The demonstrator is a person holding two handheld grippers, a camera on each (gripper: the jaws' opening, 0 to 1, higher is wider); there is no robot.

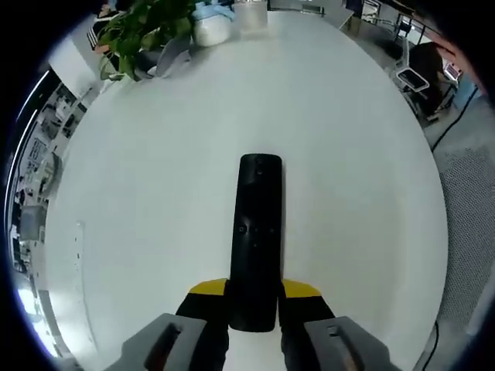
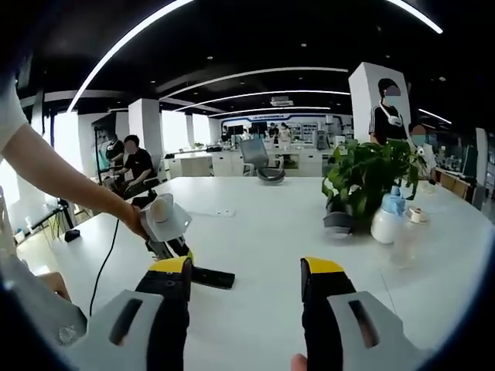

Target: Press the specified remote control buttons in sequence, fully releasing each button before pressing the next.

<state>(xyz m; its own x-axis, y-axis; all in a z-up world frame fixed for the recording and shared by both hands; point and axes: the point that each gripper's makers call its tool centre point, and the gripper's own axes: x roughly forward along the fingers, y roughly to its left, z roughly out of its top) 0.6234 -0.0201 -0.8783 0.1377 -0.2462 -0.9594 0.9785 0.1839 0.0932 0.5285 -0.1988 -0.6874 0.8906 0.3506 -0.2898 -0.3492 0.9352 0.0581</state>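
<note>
A long black remote control point(image 1: 257, 239) lies flat on the white table point(image 1: 155, 201), pointing away from me. My left gripper point(image 1: 254, 297) is shut on the remote's near end, its yellow-tipped fingers point(image 1: 207, 290) pressed against both sides. In the right gripper view the same remote point(image 2: 210, 277) lies on the table point(image 2: 255, 224) at lower left, with the left gripper point(image 2: 179, 253) around it and a person's arm point(image 2: 62, 182) behind that. My right gripper point(image 2: 246, 272) hangs open above the table, nothing between its jaws, well to the right of the remote.
A potted green plant point(image 2: 370, 179), a white bottle point(image 2: 387, 219) and a clear cup point(image 2: 408, 232) stand at the table's far side; the plant point(image 1: 139, 31) also shows in the left gripper view. People sit and stand in the office behind. A cable point(image 2: 104, 259) hangs off the left edge.
</note>
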